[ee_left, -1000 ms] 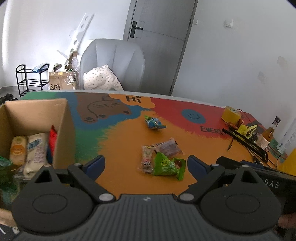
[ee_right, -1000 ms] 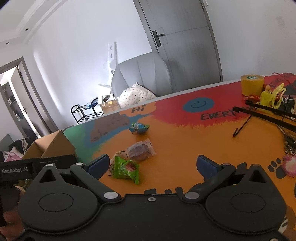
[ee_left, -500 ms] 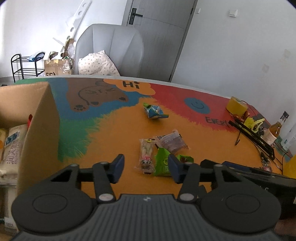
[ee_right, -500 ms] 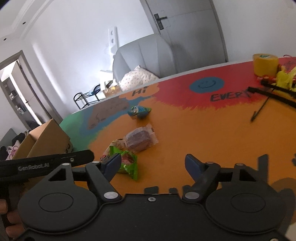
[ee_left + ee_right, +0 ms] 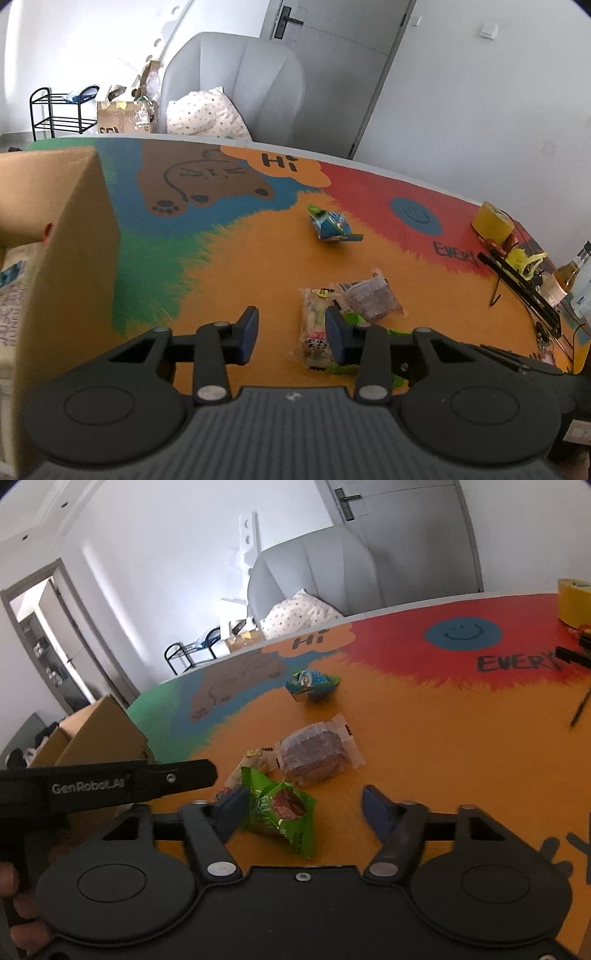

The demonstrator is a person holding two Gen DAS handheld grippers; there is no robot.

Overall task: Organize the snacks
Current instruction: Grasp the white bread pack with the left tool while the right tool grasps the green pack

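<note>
Several snack packets lie on the colourful table mat (image 5: 258,266): a blue one (image 5: 332,227) farther off, then a clear-wrapped brown cake (image 5: 371,299), a pale packet (image 5: 314,325) and a green packet (image 5: 280,808) bunched together. My left gripper (image 5: 291,334) hovers just left of the pale packet. Its jaws are closing, with only the packet's edge by the right finger. My right gripper (image 5: 303,812) straddles the green packet and is also closing; its pads do not press the packet. An open cardboard box (image 5: 62,240) at left holds snacks.
A yellow tape roll (image 5: 493,223), a black tool with cables (image 5: 517,280) and a bottle (image 5: 565,277) crowd the table's right end. A grey chair (image 5: 240,81) stands behind the table. The left gripper's housing (image 5: 110,782) crosses the right wrist view at left.
Both grippers have moved forward and down toward the bunched packets. Both pairs of jaws have narrowed from wide apart. The box has slid toward the left edge of the left wrist view.
</note>
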